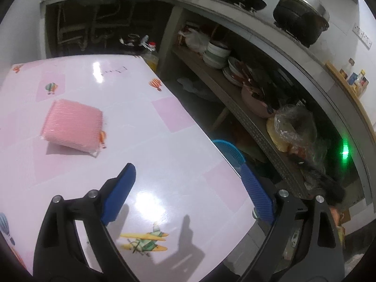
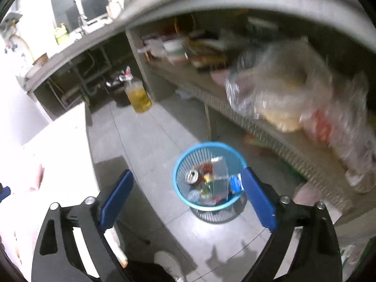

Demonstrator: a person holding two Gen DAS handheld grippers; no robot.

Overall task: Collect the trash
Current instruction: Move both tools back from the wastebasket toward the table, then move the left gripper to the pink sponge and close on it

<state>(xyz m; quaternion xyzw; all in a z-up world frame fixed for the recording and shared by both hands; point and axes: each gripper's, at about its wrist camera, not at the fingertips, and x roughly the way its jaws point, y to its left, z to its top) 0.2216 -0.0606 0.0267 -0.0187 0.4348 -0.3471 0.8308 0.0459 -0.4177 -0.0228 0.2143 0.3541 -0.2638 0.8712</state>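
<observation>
A pink sponge in a clear wrapper [image 1: 74, 128] lies on the pink patterned table [image 1: 164, 145], up and left of my left gripper [image 1: 188, 174]. The left gripper is open and empty above the table. My right gripper [image 2: 186, 178] is open and empty, above the floor over a blue mesh trash basket [image 2: 179, 166]. The basket holds a can [image 2: 193, 176], a clear plastic box [image 2: 219, 171] and other scraps. The basket's rim also shows in the left wrist view [image 1: 229, 149], past the table's right edge.
A low shelf [image 1: 235, 96] with bowls, pans and plastic bags [image 2: 282, 89] runs along the right. A bottle of yellow liquid [image 2: 139, 97] stands on the tiled floor. A black pot [image 1: 300, 18] sits on the counter above. The table edge [image 2: 89, 141] is on the left.
</observation>
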